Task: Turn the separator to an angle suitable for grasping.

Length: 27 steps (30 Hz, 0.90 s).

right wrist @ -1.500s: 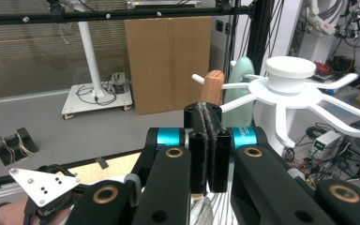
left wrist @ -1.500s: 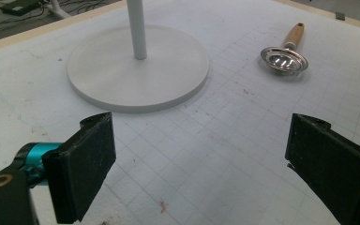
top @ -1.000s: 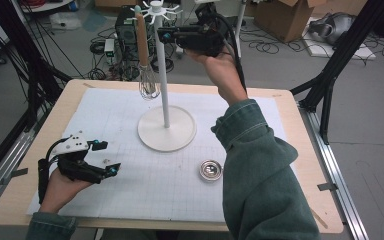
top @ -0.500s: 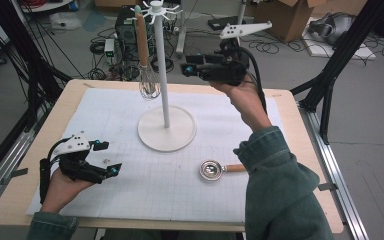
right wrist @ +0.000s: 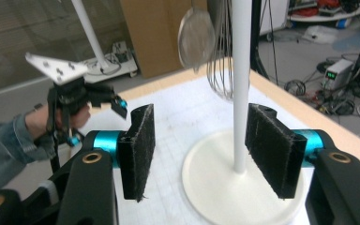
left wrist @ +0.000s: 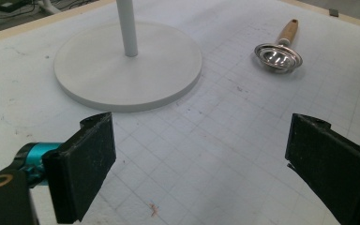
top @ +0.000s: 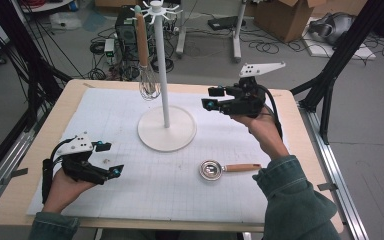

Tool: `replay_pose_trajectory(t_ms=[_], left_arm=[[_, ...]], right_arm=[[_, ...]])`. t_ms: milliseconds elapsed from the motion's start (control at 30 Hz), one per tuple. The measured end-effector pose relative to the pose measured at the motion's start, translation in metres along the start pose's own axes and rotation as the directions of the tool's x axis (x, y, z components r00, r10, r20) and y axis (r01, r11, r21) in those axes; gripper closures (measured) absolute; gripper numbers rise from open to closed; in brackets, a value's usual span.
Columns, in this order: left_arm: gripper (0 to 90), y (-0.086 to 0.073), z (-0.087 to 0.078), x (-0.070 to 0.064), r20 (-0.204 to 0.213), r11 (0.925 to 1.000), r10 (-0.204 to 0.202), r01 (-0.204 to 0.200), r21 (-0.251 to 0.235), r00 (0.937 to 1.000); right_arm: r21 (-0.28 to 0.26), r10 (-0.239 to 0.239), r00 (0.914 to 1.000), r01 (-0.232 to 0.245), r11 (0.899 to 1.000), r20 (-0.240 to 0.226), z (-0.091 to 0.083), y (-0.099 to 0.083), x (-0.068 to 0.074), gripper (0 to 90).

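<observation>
A white stand rises from a round base (top: 166,131) at the middle of the mat, and a wire whisk (top: 148,82) with a wooden handle hangs from its top hooks. A small metal strainer (top: 211,170) with a wooden handle lies on the mat, front right of the base. My right gripper (top: 210,98) hovers open above the table, right of the pole, and points at it. In the right gripper view, the pole (right wrist: 241,84) stands beyond the open right gripper (right wrist: 199,145), with the whisk (right wrist: 221,56) and a round metal utensil (right wrist: 196,33) hanging. My left gripper (top: 111,159) rests open at the front left. In the left gripper view, this gripper (left wrist: 206,159) faces the base (left wrist: 129,65) and strainer (left wrist: 278,54).
A white gridded mat (top: 130,190) covers the wooden table (top: 10,200). Black frame posts (top: 340,60) stand at both sides. Cables, boxes and electronics lie on the floor behind the table.
My right gripper has drawn back from the top of the stand, moving right and lower. The arm no longer covers the strainer on the mat. The left gripper has stayed put.
</observation>
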<state>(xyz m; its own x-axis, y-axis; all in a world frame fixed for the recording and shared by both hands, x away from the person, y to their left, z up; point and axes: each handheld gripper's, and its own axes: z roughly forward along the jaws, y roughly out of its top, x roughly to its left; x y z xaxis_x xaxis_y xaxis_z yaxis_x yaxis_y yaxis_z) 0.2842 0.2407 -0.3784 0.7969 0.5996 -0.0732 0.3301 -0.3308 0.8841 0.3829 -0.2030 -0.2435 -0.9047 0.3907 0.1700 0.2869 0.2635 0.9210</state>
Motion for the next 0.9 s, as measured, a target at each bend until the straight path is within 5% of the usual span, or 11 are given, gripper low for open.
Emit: replay_pose_trajectory(t_ms=[667, 900], left_arm=[[9.3, 0.004, 0.002, -0.006, 0.014, 0.9998, -0.017, 0.017, -0.014, 0.9998], [9.3, 0.011, 0.0, -0.011, 0.011, 0.9993, -0.019, 0.019, -0.032, 0.9998]], right_arm=[[0.084, -0.008, 0.9998, 0.006, 0.996, 0.02, -0.009, -0.069, 0.007, 32.6], [0.113, -0.012, 0.9996, 0.01, 0.994, 0.024, -0.017, -0.107, 0.008, 32.6]])
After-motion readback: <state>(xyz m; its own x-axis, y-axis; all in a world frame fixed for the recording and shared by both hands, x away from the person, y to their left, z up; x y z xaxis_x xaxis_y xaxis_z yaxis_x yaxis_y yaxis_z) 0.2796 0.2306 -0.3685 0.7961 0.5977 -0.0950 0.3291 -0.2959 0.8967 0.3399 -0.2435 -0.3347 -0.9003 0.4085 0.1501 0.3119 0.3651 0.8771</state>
